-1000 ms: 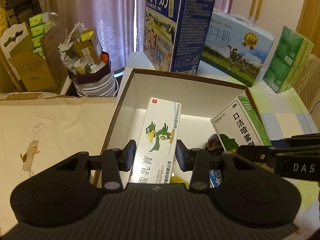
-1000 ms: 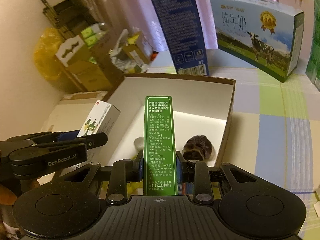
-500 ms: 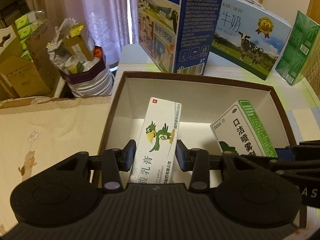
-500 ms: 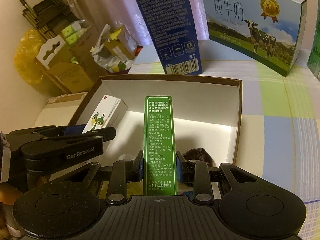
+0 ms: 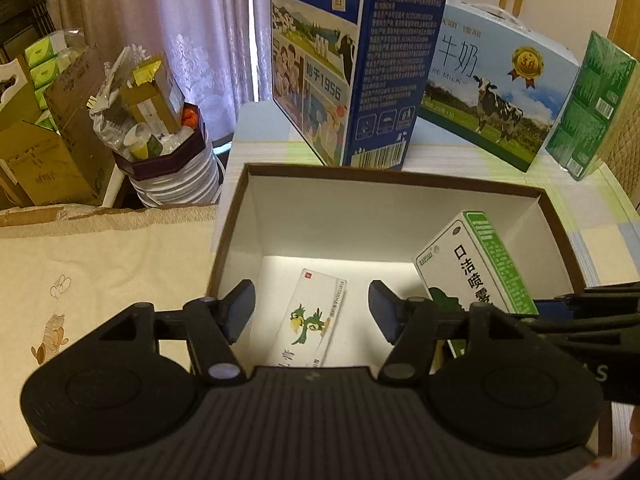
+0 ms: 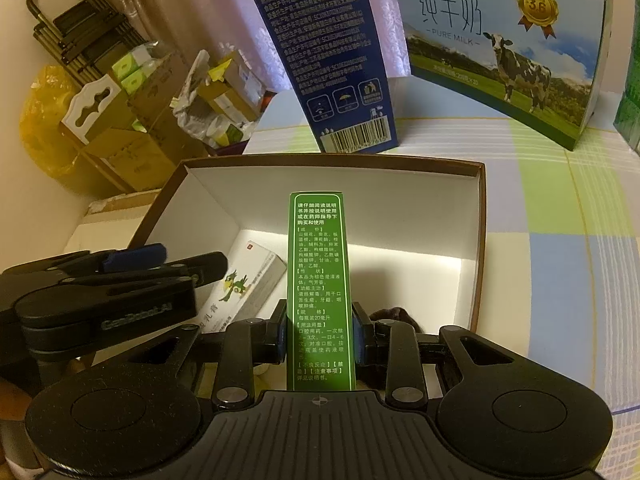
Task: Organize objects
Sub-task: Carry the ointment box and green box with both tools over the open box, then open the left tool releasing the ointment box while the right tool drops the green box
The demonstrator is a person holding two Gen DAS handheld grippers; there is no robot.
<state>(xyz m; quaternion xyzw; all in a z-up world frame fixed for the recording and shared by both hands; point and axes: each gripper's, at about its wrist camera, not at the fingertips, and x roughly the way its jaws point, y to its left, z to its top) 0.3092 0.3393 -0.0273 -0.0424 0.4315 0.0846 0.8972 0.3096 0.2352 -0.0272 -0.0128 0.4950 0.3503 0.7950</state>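
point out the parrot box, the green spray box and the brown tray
parrot box [image 5: 310, 320], left wrist view, its printed top face
green spray box [image 6: 320, 280], right wrist view, its green text side
brown tray [image 5: 384, 176], left wrist view, its far rim

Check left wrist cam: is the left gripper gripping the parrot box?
No. The left gripper has its jaws spread wide, and the parrot box lies free on the floor of the brown storage box.

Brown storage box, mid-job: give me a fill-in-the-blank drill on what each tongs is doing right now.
1. The left tongs are ____ above the parrot carton.
2. The parrot carton lies inside the ____ box.
3. The right tongs are shut on the ____ spray carton.

Missing words: open; brown; green
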